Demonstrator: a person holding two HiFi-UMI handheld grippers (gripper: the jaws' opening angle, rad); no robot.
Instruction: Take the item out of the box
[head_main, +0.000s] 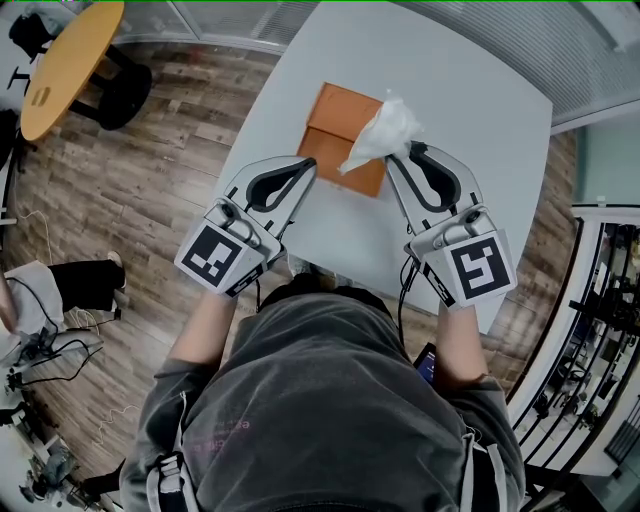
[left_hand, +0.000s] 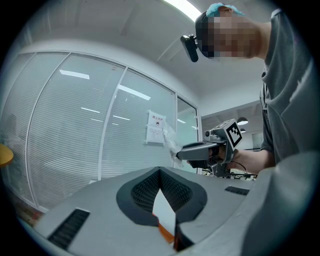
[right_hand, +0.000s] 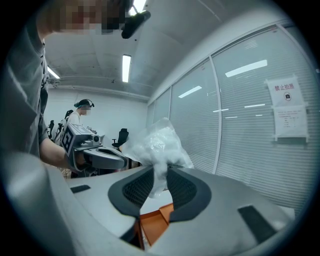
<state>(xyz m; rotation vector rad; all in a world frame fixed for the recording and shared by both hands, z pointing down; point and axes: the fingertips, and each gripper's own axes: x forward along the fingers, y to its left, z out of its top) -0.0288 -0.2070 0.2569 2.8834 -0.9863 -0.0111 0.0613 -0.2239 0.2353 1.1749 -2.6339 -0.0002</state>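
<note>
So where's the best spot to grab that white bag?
The narrow, bunched end of the bag, coming in from the person's side, nearly level. It is soft and crumpled, so that end gathers thin enough for the jaws, while the puffy end is wide. The right gripper pinches it just there, above the box.

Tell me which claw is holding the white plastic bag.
The right claw: it pinches the bag over the orange box; the left claw is empty.
</note>
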